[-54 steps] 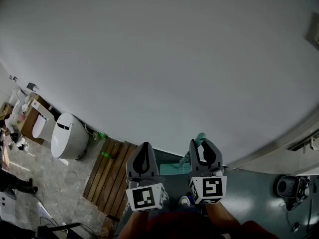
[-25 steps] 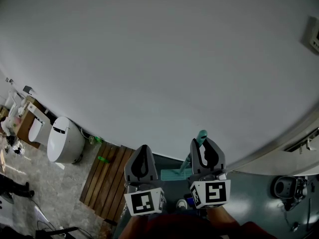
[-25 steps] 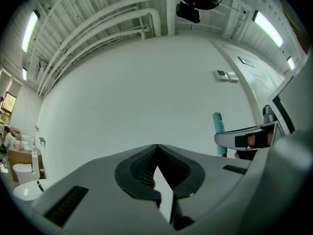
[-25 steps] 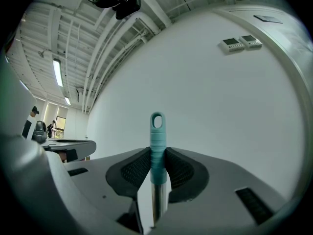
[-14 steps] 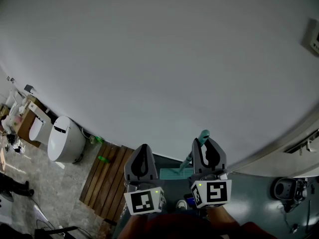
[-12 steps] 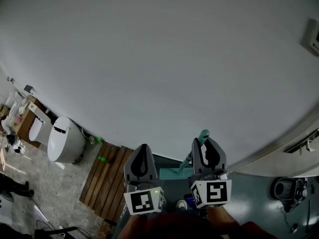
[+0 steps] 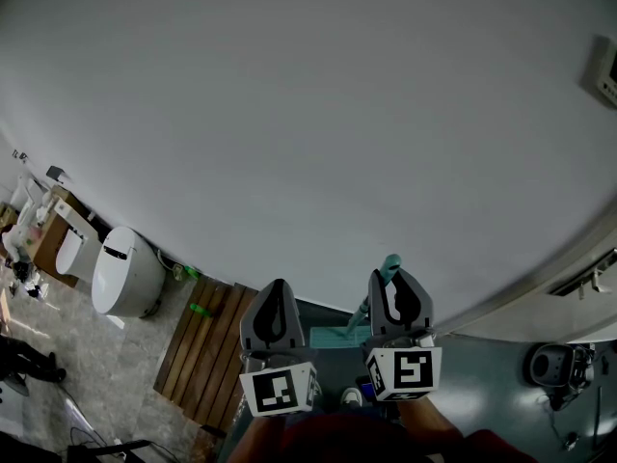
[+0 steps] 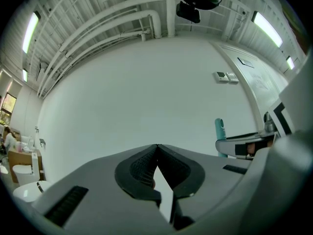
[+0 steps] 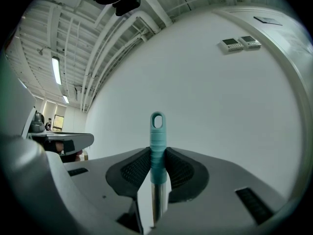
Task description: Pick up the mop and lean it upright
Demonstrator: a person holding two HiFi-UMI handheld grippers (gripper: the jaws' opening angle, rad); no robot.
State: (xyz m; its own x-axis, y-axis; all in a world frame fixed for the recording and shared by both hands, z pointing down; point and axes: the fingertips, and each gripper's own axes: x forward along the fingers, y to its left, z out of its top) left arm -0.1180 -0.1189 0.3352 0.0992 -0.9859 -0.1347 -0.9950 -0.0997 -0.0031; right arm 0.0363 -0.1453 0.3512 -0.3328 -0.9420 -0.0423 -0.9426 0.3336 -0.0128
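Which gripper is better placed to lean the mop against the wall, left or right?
Right. The right gripper clamps the mop handle, which stands upright in front of the white wall. The left gripper is shut and empty beside it.

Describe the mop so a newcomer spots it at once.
Find the white wall and the wooden decking at its foot. Right of the decking stands the mop, flat pad on the dark floor, pole in the right gripper. Nothing else has its teal ribbed grip with a loop on top.
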